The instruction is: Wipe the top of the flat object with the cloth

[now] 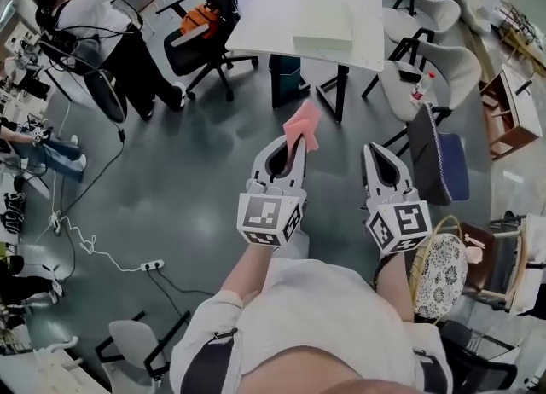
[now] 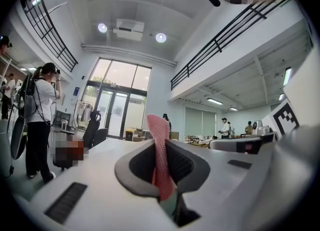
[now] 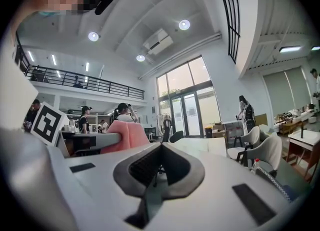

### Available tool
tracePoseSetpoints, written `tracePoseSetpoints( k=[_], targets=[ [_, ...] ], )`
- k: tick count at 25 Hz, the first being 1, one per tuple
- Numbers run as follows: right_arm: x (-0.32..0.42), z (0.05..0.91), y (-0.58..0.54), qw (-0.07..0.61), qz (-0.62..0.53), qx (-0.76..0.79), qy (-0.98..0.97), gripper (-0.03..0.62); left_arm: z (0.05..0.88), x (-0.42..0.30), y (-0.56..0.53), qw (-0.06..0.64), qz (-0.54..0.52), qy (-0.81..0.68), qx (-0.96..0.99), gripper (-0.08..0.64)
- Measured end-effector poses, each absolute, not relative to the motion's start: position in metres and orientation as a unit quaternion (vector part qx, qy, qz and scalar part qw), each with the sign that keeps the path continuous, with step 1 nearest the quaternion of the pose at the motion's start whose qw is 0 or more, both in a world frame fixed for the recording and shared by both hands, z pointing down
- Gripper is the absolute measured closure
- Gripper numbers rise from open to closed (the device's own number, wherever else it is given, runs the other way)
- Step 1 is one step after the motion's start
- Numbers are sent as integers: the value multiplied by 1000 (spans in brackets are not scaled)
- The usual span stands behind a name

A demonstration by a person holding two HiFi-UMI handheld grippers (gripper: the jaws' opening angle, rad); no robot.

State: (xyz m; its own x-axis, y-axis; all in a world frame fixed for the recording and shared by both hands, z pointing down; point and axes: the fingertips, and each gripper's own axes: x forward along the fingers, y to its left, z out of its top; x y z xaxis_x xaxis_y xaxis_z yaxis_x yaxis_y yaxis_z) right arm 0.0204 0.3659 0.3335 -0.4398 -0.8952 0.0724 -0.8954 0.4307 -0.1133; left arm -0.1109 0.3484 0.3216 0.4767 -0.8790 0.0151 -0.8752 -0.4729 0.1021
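The cloth (image 1: 304, 125) hangs clamped in the left tongs (image 1: 295, 143); the right tongs (image 1: 376, 152) are closed on nothing. The flat slab (image 1: 322, 30) lies on the desk (image 1: 264, 21) — well ahead, its long side crosswise, the left tongs nearer.

Both arms extended forward, side by side, well above floor.

Left hand-held gripper (image 1: 293, 143) (image 2: 160, 145): jaws point ahead, closed on pink cloth (image 1: 303, 126) (image 2: 160, 160). Cloth pinched upright between pads, upper end poking past tips. Left forearm (image 1: 245, 275) bare, angled inward.

Right hand-held gripper (image 1: 376, 150) (image 3: 161, 145): level with left, apart from it. Jaws together at tips, nothing between them. Right forearm (image 1: 389, 271) mostly hidden behind marker cube (image 1: 398, 226).
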Motion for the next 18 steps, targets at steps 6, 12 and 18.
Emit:
tracePoseSetpoints(
  k=[6,12,18],
  targets=[
    [3,328,324,-2,62,539,-840,583,315,-127,304,42,-21,-498,866,525],
    [-21,324,281,-3,60,548,-835,583,311,-147,259,42,-27,-487,872,525],
    [-36,324,252,-13,56,561,-826,583,316,-163,228,43,-27,-475,878,525]
  ],
)
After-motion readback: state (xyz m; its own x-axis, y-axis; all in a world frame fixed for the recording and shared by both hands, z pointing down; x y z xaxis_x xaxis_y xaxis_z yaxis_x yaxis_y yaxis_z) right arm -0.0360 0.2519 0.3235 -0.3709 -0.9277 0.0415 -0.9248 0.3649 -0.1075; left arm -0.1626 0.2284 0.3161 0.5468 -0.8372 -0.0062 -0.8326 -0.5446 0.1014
